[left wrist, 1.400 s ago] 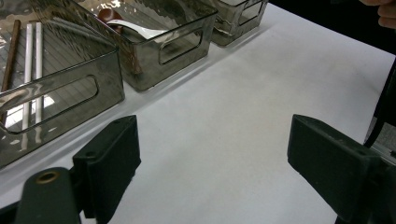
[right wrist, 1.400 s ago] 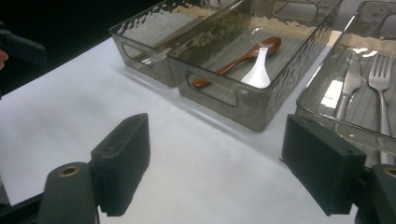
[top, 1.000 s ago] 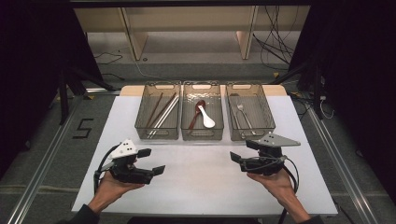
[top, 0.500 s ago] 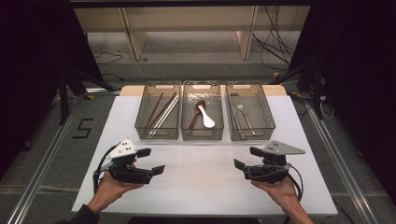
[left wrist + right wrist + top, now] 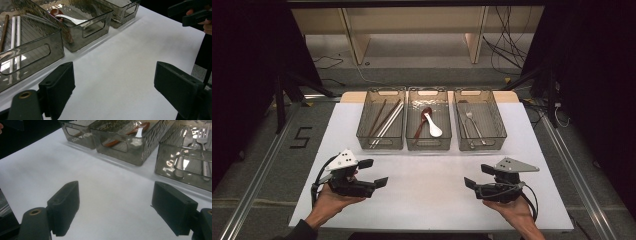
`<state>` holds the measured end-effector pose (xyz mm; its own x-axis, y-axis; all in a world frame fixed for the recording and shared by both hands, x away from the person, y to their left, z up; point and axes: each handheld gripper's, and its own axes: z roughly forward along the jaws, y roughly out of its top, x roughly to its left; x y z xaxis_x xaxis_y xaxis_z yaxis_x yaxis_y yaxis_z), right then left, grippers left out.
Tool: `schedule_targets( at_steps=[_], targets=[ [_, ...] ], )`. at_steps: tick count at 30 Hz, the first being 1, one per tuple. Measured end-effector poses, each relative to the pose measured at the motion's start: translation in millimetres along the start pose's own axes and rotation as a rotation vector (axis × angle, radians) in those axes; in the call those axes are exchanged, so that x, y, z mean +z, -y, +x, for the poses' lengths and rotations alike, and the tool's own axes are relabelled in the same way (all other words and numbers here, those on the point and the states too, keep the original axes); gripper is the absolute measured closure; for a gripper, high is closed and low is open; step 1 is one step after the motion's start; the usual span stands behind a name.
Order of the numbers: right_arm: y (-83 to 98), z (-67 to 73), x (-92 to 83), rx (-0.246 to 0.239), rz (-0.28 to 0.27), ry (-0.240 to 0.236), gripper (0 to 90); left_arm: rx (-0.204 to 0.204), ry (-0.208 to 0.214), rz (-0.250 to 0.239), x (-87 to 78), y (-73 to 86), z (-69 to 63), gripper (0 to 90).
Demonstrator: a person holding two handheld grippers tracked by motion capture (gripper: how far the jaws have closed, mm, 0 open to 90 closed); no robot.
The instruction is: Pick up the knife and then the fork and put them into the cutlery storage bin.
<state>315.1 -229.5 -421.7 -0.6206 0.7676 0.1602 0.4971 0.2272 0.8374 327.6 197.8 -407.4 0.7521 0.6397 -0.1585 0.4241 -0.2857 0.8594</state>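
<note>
Right now both your claws sit wide open and empty over the bare bench (image 5: 427, 200), left claw (image 5: 371, 173) and right claw (image 5: 473, 176) facing each other. Keep them low and level before reaching. Beyond them, three bins (image 5: 428, 120) hold cutlery, long axes running away from you: chopsticks (image 5: 387, 122), spoons (image 5: 432, 126), forks (image 5: 473, 125).

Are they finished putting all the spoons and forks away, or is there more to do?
It looks finished. The chopsticks lie in the left bin, the spoons in the middle bin, and the fork in the right bin. The left gripper and right gripper are both open, holding nothing, above the white table. Nothing loose shows there.
</note>
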Motion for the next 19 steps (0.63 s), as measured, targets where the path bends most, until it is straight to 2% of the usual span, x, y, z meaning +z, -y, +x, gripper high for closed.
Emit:
schedule_targets(
  at_steps=[19],
  targets=[
    [3.3, 0.0, 1.7, -0.006, 0.003, 0.008, 20.8, 0.004, 0.005, 0.011, 1.9, 0.9, 0.3, 16.2]
  ],
)
